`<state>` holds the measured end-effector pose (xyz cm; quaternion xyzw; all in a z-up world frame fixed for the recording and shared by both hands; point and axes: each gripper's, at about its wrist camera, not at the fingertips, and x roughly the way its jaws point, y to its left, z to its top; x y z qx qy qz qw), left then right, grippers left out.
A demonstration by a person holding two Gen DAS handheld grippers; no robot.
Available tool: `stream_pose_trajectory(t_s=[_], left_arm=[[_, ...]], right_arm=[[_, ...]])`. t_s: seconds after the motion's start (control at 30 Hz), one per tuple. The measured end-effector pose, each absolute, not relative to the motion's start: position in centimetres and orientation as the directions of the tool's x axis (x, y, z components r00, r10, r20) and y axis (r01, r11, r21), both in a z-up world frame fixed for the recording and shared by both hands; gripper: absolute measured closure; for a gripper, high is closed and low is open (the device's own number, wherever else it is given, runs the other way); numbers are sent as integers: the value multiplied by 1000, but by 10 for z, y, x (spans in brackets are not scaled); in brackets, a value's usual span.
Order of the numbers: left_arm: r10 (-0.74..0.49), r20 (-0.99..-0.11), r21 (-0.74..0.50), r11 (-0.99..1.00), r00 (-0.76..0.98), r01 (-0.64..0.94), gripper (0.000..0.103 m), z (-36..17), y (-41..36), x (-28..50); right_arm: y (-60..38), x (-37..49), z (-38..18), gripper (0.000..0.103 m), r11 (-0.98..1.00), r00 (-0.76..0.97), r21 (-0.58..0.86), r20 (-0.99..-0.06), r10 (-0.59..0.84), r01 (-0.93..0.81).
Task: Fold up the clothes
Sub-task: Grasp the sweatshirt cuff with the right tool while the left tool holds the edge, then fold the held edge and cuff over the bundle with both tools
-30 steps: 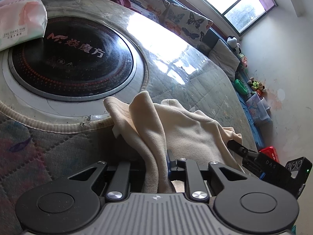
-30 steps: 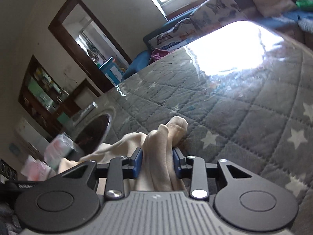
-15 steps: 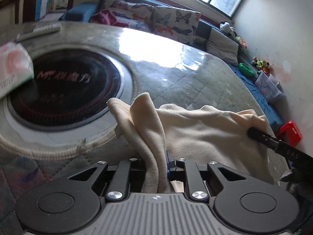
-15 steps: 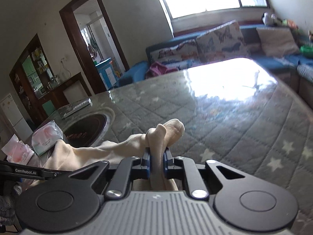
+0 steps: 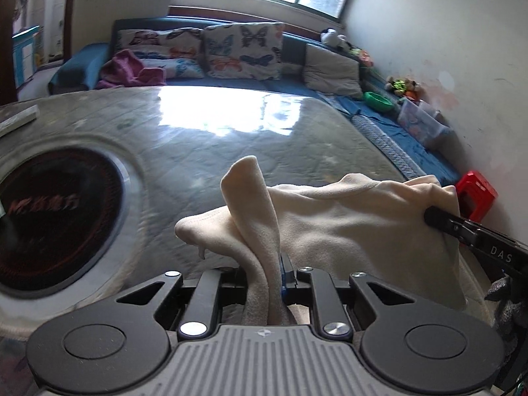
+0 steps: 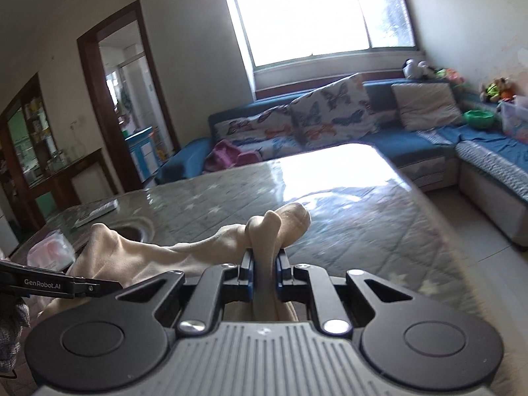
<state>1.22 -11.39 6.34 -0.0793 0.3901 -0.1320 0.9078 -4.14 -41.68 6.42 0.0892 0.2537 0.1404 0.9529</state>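
Note:
A cream fleece garment (image 5: 346, 227) hangs stretched between my two grippers above the quilted table (image 5: 231, 151). My left gripper (image 5: 267, 274) is shut on one bunched end of it. My right gripper (image 6: 264, 264) is shut on the other end (image 6: 277, 227), which sticks up past the fingertips. The right gripper also shows at the right edge of the left wrist view (image 5: 462, 227), and the left gripper shows at the left edge of the right wrist view (image 6: 66, 285). The cloth sags between them, lifted off the table.
A round black induction cooktop (image 5: 49, 217) is set into the table at the left. A tissue pack (image 6: 49, 250) and a remote (image 6: 99, 209) lie beyond it. A blue sofa with butterfly cushions (image 5: 244, 52) runs behind; a red stool (image 5: 477, 194) stands at right.
Both grippers have risen and tilted up, lifting the garment off the table and stretching it between them. The right jaws closed fully on the cloth.

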Motion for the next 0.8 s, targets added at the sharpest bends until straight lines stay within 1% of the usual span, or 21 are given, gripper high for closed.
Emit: stream_pose_trajectory(t_s=[0.17, 0.53, 0.8], left_arm=[[-348, -681, -256, 937, 644, 236, 87, 66, -141, 26], [-418, -712, -297, 907, 563, 298, 87, 54, -192, 60], [-431, -723, -301, 900, 540, 315, 86, 47, -213, 75]], right_arm=[[-443, -44, 71, 92, 960, 856, 230, -451, 252, -162], [-498, -36, 67, 92, 976, 867, 211, -475, 155, -58], [-523, -25, 57, 92, 977, 860, 211, -497, 118, -13]])
